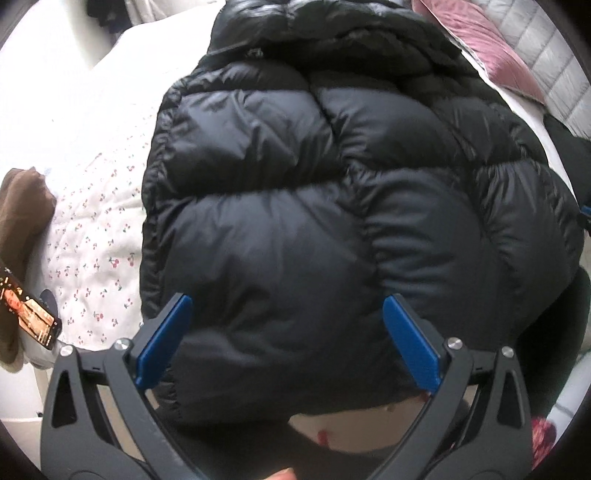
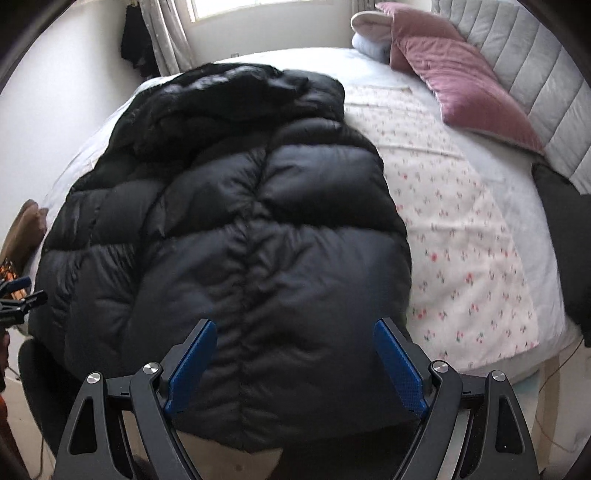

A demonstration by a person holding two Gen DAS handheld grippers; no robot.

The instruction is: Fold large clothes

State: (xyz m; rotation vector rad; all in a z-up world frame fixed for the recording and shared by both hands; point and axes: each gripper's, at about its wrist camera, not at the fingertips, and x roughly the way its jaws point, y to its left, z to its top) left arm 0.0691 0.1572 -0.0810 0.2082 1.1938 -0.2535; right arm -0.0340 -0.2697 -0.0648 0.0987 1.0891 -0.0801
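So you had the black puffer jacket [image 1: 332,192] spread flat across the bed [image 2: 517,206], hood end pointing away toward the window [image 2: 258,14] and the hem hanging right at the near edge of the mattress.

Starting from the left: a brown bit of fabric [image 1: 22,206] sat at the bed's left edge, with a phone [image 1: 31,314] lying just below it, screen lit. Next to that was the white sheet with the little cherry print [image 1: 99,229], and the jacket covered most of the middle.

Your left tool [image 1: 287,306] hung over the lower left part of the jacket, pointed steeply down, blue pads [image 1: 164,339] spread wide with nothing pinched between them, just puffy quilting showing in the gap. Can't tell from that view if the tips were actually touching the fabric.

Your right tool [image 2: 295,332] was the same deal, released and wide apart, sitting above the hem roughly over the jacket's centre seam. In that view the left tool [image 2: 18,295] poked in at the far left edge.

Off to the right, bare cherry-print sheet, then a pink pillow [image 2: 461,85] leaning against the grey padded headboard [image 2: 535,66], and a dark item [image 2: 565,240] at the right edge of the bed.
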